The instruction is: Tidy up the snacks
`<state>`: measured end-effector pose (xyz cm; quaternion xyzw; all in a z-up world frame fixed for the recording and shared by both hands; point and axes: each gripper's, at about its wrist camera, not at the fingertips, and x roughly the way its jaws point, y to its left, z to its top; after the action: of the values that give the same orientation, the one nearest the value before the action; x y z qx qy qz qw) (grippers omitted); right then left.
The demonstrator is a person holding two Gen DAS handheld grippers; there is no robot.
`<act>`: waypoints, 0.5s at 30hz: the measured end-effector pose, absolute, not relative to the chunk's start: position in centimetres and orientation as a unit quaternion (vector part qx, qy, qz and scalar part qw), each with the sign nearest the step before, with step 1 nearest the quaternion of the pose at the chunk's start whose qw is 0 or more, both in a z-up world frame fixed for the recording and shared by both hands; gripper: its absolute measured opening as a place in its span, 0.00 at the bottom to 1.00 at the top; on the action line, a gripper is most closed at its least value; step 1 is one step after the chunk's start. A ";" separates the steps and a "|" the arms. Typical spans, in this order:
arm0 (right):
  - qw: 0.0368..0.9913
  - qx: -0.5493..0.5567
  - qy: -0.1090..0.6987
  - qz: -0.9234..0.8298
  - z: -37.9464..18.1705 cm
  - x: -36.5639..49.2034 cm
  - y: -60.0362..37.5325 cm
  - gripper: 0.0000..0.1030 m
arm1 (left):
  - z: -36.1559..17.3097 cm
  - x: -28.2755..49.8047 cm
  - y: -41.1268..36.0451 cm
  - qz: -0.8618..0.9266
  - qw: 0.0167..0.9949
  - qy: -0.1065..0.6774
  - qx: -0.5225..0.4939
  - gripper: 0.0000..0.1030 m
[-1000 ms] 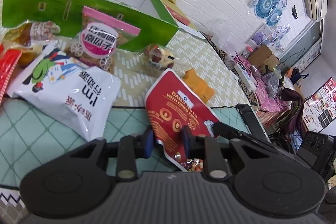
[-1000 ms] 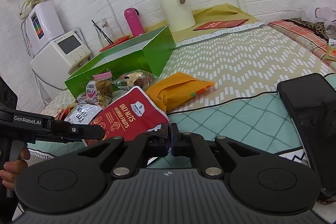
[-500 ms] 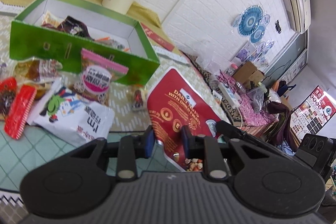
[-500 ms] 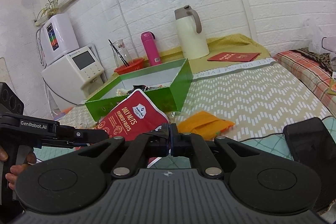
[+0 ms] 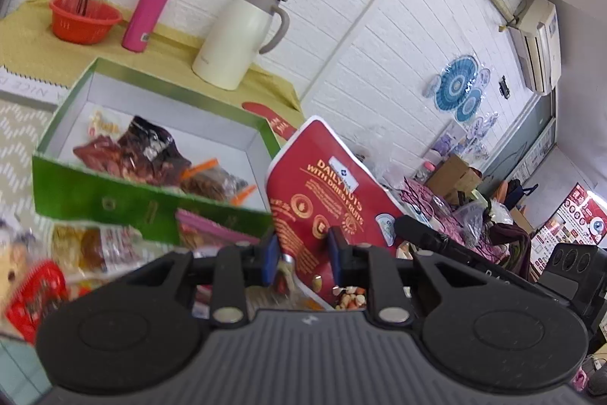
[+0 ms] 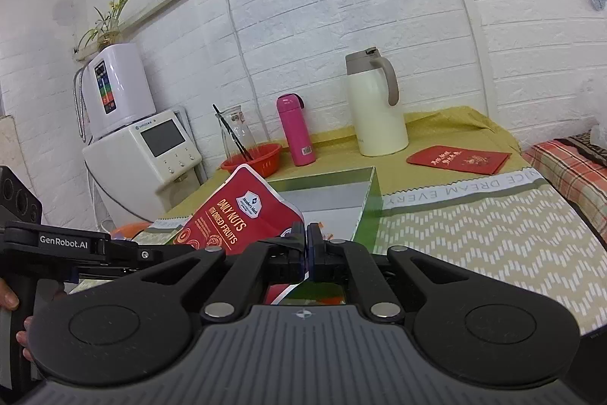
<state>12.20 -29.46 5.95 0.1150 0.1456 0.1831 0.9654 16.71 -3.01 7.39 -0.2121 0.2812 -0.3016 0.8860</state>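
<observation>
A red "Daily Nuts with Dried Fruits" bag point(image 5: 326, 192) is held up in the air beside the open green box point(image 5: 151, 211). My right gripper point(image 6: 305, 245) is shut on the bag's edge point(image 6: 235, 215). My left gripper point(image 5: 301, 249) stands part open around the bag's lower part, with a gap between the blue pads; I cannot tell whether they press it. The green box point(image 6: 370, 211) holds several dark and orange snack packets point(image 5: 151, 154). More snack packets point(image 5: 87, 245) lie on the table in front of the box.
A cream thermos jug point(image 6: 377, 109), a pink bottle point(image 6: 296, 130), a red bowl with a glass carafe point(image 6: 254, 158) and a red envelope point(image 6: 459, 158) stand on the yellow cloth behind the box. A water machine point(image 6: 148, 154) is at the left. A patterned cloth point(image 6: 493, 238) covers the table.
Both grippers have lifted the red nut bag off the table and carried it up and toward the green box. The right gripper stayed shut on it throughout.
</observation>
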 end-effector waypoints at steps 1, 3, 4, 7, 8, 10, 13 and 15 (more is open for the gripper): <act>0.965 0.118 0.145 0.183 6.1 12.8 -29.3 0.05 | 7.5 17.4 -2.9 -0.299 0.887 0.280 -0.212 0.21; 0.965 0.120 0.145 0.183 6.3 14.1 -29.0 0.05 | 7.5 18.6 -2.5 -0.295 0.888 0.280 -0.212 0.21; 0.965 0.120 0.145 0.183 6.3 14.6 -28.9 0.05 | 7.5 19.3 -2.4 -0.294 0.888 0.281 -0.214 0.21; 0.963 0.126 0.149 0.184 6.4 16.7 -28.5 0.05 | 7.5 21.4 -1.7 -0.288 0.886 0.288 -0.223 0.21; 0.963 0.128 0.151 0.184 6.4 17.2 -28.4 0.05 | 7.5 22.2 -1.6 -0.285 0.886 0.289 -0.224 0.21; 0.961 0.135 0.155 0.183 6.3 18.7 -28.1 0.05 | 7.5 23.6 -1.4 -0.280 0.887 0.292 -0.224 0.21; 0.957 0.151 0.164 0.184 6.1 20.7 -27.8 0.06 | 7.4 25.9 -1.1 -0.273 0.886 0.301 -0.224 0.21; 0.955 0.158 0.171 0.184 5.7 22.0 -27.6 0.06 | 7.1 27.3 -0.9 -0.268 0.883 0.310 -0.227 0.21</act>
<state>22.04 -27.65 5.75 0.1585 0.1709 0.1839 0.9549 27.31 -0.87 7.10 -0.2268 0.3104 -0.2681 0.8834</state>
